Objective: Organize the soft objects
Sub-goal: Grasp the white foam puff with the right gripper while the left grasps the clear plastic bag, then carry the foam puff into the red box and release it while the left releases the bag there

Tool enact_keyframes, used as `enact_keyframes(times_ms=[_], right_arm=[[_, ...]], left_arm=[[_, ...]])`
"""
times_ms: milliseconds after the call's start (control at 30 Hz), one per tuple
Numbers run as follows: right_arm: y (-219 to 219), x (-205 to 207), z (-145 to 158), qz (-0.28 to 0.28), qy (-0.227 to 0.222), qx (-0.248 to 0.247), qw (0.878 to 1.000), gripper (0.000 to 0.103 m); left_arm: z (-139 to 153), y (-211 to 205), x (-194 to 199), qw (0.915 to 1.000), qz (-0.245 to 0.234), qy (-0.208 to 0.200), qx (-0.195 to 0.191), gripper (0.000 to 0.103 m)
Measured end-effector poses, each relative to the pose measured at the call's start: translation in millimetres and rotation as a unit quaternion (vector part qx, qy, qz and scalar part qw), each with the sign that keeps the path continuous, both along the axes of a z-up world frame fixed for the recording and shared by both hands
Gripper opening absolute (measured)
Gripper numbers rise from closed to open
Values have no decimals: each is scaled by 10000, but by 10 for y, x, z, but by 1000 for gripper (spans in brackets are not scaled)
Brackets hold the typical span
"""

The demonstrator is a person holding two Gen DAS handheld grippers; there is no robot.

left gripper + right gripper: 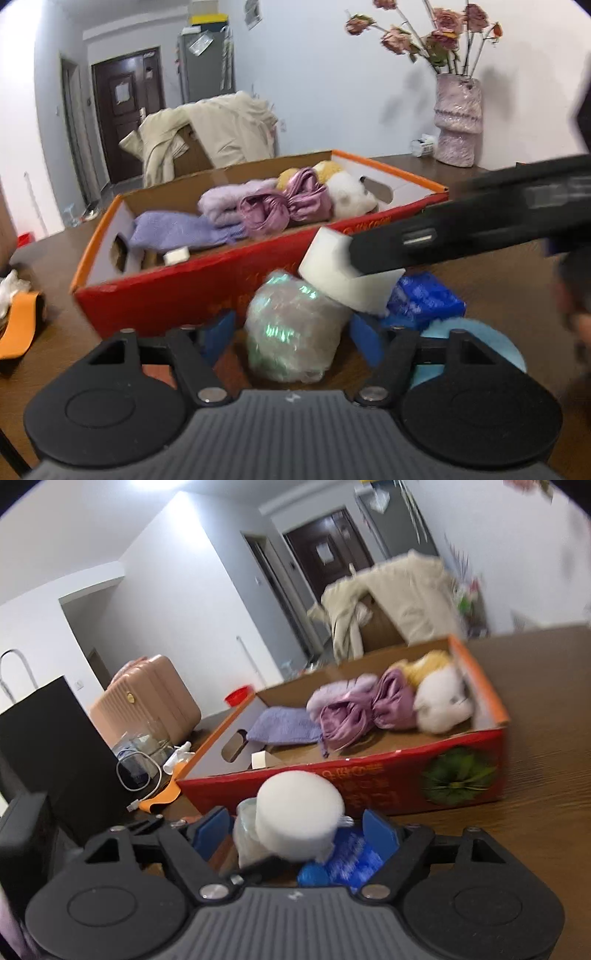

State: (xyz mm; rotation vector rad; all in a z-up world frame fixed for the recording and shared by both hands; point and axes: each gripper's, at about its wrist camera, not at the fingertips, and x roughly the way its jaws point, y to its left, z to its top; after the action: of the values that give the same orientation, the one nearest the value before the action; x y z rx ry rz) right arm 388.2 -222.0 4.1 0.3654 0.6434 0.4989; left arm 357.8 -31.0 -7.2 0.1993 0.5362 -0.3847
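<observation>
Between my left gripper's blue pads I see a clear crinkled plastic bundle with a greenish shine. The jaws stand about half open around it; the pads look just beside its sides, but I cannot tell if they press on it. It sits on the brown table.

My right gripper has its jaws rather wide, with a white foam block between the blue pads. In the left wrist view one black finger lies against this block, and the block looks raised above the bundle. I cannot tell if both pads touch it. Under it lies a blue plastic pack, and beside it a pale blue round pad on the table.

Just behind all this stands the red cardboard box with orange rim, open at the top. Inside it are a lilac towel, a folded lilac cloth, a shiny purple bow, a white plush toy with a yellow one behind, and a small white block.

At the far right of the table stands a pink vase with dried roses. Left of the box are a black paper bag and a pink suitcase.
</observation>
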Motion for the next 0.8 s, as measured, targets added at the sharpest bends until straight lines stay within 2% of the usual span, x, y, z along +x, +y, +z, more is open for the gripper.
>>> enact_keyframes(times_ms=[100,300,600,700,800], right_arm=[[60,229,-126,32,157,213,9996,55],[-29,259,-268,96,182,486,9986,55],[0,163,-226,-44,-86,211,9997,55],[-11,73,-124,-183,-300,45,9994,55],[-72,-97,40,-419,-360,-6,9985,55]], left_arm=[[-54,-37,89,9997,-178,137,-117,40],[-113,51,162,9980,-131,378,-481,38],[-102,72,154,9976,-85,377,-572,34],[-6,92,64,9982,-28,240,-549,33],[243,234,-195,9958,272,121,-862,33]])
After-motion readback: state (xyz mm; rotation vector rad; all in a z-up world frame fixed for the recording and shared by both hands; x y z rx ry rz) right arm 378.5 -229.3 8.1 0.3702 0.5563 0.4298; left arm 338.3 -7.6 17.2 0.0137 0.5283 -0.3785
